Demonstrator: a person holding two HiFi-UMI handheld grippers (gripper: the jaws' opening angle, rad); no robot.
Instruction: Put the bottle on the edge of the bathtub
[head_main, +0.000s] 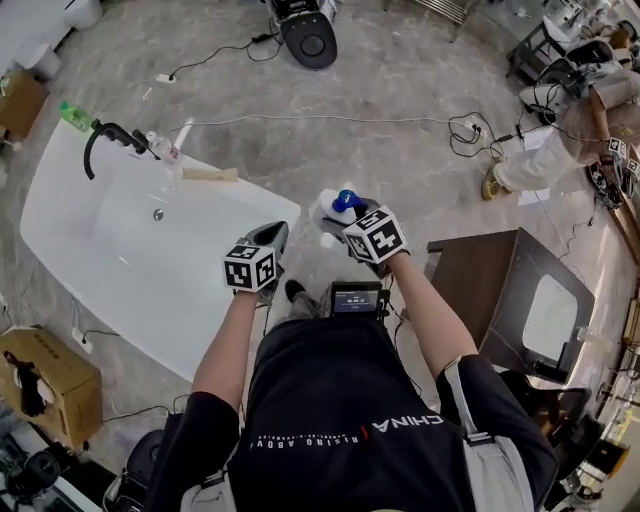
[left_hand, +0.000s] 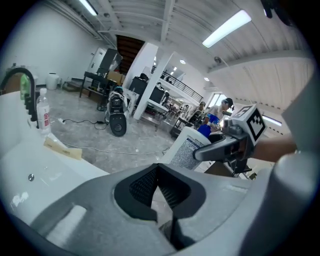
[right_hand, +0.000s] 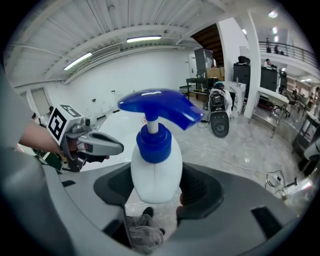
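Observation:
A white bottle (head_main: 345, 203) with a blue pump head hangs upright over the floor, just right of the bathtub's (head_main: 240, 192) near corner. My right gripper (head_main: 342, 222) is shut on it, and its pads press the body of the bottle (right_hand: 156, 172) from both sides below the blue collar. My left gripper (head_main: 275, 236) hovers beside it over the tub's right rim, jaws shut with nothing between them. The left gripper view shows its pads (left_hand: 145, 187) meeting in a point, with the labelled bottle (left_hand: 186, 147) and the right gripper (left_hand: 212, 150) beyond. The left gripper (right_hand: 115, 146) also shows in the right gripper view.
On the tub's far rim stand a black faucet (head_main: 105, 135), a green bottle (head_main: 73, 115), a clear bottle with a red label (head_main: 163, 148) and a beige bar (head_main: 210, 174). A dark cabinet (head_main: 490, 280) stands to the right. Cables cross the floor. A cardboard box (head_main: 40, 372) sits at left.

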